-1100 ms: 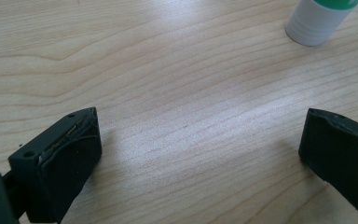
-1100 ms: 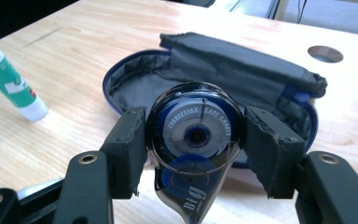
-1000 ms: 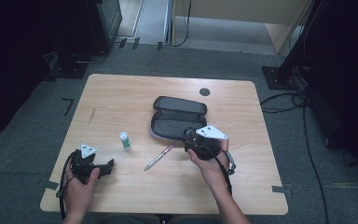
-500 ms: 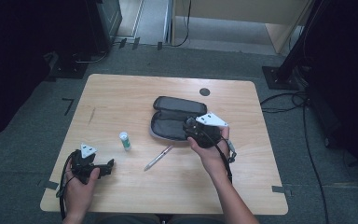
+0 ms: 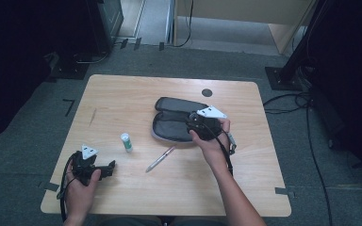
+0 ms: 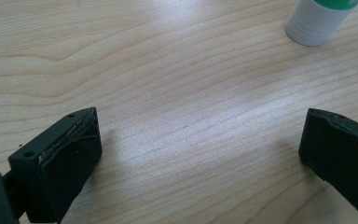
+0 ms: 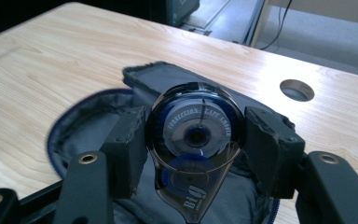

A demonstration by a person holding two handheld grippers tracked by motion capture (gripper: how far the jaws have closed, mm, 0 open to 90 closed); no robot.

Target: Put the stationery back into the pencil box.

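Two hand-held grippers are working at a light wooden counter (image 5: 122,108). In the high view, the right hand-held gripper (image 5: 199,126) is hovering over an open black pencil case (image 5: 172,127) lying near the middle of the counter. In the right gripper view, its jaws are clamping a round blue and clear correction tape dispenser (image 7: 196,140) from both sides, just above the grey lining of the case (image 7: 88,135). The left hand-held gripper (image 5: 109,165) is resting low at the person's near left corner, its jaws standing wide apart with nothing between them and bare wood beneath.

Judging from this, the packing job is partly along: the correction tape is being held over the case but is not yet lying inside it. A glue stick (image 5: 127,141) with a green cap and a pen (image 5: 160,159) are lying loose on the counter between the two grippers, so these appear to be left to pack, and the case is unzipped.
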